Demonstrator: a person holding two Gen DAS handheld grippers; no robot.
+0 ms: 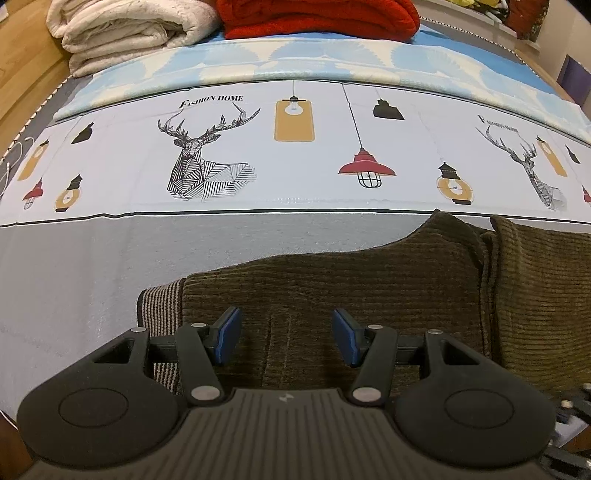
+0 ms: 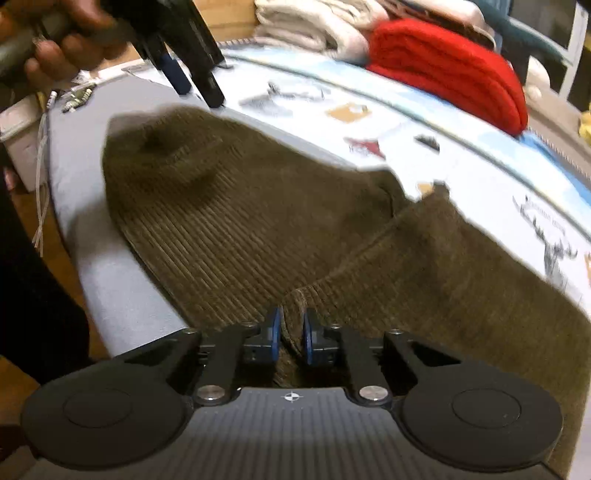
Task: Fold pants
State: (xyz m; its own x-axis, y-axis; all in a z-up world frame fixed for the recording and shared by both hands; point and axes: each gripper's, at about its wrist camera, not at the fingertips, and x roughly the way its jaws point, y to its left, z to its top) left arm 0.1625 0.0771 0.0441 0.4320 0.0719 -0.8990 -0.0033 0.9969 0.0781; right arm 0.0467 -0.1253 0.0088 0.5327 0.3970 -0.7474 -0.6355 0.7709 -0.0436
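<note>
Right gripper sits lowest and closest in its own view, blue pads drawn nearly together on a raised ridge of the olive corduroy pants, pinching that fold between them. From there the pants fan out across the bed: one broad ribbed panel running up toward eleven o'clock, another leg sweeping off to four o'clock, with a seam line crossing from one o'clock down toward the jaws. That view is smeared with blur, so fine detail of the fabric's far edge is hard to read.

Up at eleven o'clock in the same view, a hand carries the left gripper, its black fingers and a blue pad pointing down just above the top of the pants, clear of the cloth.

Switch to the left wrist view: left gripper has its jaws standing about half open, nothing between the pads, corduroy lying flat beneath them. A striped waistband edge shows at nine o'clock of the jaws. The pants stretch away toward three o'clock over the grey sheet.

Beyond, at twelve o'clock, a printed cover with deer and lamps, then a folded cream blanket at eleven and a red blanket at twelve.
</note>
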